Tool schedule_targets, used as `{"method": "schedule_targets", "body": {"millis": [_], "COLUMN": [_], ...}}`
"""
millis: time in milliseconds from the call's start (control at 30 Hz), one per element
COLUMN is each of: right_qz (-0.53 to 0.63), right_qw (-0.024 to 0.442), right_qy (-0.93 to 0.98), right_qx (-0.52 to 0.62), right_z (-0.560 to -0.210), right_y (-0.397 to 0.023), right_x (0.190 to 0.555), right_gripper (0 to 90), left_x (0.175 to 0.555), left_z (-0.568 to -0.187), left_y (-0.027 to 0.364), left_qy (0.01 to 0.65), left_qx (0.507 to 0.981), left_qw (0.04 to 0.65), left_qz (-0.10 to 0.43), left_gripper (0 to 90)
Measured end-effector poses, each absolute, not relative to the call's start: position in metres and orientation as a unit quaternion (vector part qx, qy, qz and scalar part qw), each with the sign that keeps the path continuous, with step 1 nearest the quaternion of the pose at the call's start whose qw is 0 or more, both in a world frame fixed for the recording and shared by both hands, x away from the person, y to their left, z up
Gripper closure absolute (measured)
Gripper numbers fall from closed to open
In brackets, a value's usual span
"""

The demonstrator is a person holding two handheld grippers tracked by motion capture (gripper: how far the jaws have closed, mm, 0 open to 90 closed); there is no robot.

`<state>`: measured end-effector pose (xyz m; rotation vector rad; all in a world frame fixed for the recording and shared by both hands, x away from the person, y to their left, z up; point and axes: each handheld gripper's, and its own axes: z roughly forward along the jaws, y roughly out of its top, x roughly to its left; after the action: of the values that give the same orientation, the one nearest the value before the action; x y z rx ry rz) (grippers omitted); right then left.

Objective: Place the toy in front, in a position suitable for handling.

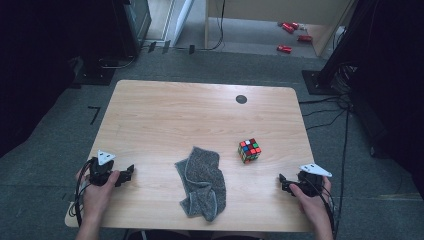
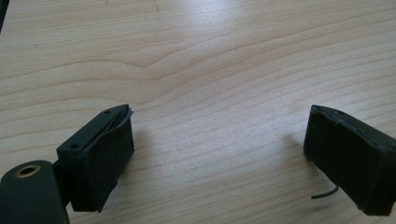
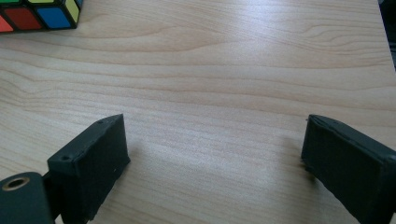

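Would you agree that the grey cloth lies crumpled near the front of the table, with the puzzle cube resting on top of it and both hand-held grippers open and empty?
Not quite: the cube is not on the cloth. It rests on the bare table, apart from the cloth and to its right, as the high view shows. The rest holds: the cloth lies crumpled near the front, and the left hand-held gripper and right hand-held gripper are open and empty.

Table (image 1: 150, 115): pale wood, wavy brown grain seen throughout. Small black disc (image 1: 241, 99) set in table's far side. Cloth (image 1: 202, 182) at table's near middle: speckled grey, paler grey edging. Cube (image 1: 249, 150) right of cloth: black frame, squares in red, blue, green, orange, white, yellow. Left gripper (image 1: 127, 175) and right gripper (image 1: 283, 182): black, light grey plates on top.
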<state>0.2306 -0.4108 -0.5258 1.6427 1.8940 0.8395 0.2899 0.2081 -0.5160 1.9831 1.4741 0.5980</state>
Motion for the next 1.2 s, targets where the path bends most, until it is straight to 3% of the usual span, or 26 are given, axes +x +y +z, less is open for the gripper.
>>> {"method": "schedule_targets", "body": {"millis": [367, 733, 1200], "right_qz": [0.325, 0.36, 0.408], "right_qw": [0.234, 0.251, 0.237], "right_qy": [0.68, 0.669, 0.665], "right_qx": [0.614, 0.6, 0.579], "right_z": [-0.516, -0.489, -0.465], "right_y": [-0.402, -0.388, -0.359], "right_x": [0.238, 0.24, 0.262], "right_gripper": [6.8, 6.3, 4.3], "left_x": [0.296, 0.305, 0.324], "left_z": [-0.509, -0.494, -0.48], "left_y": [0.206, 0.18, 0.144], "left_qy": [0.566, 0.537, 0.508], "left_qx": [0.731, 0.744, 0.757], "left_qw": [0.315, 0.328, 0.352], "left_qz": [0.212, 0.226, 0.21], "left_gripper": [8.8, 8.8, 8.8]}}
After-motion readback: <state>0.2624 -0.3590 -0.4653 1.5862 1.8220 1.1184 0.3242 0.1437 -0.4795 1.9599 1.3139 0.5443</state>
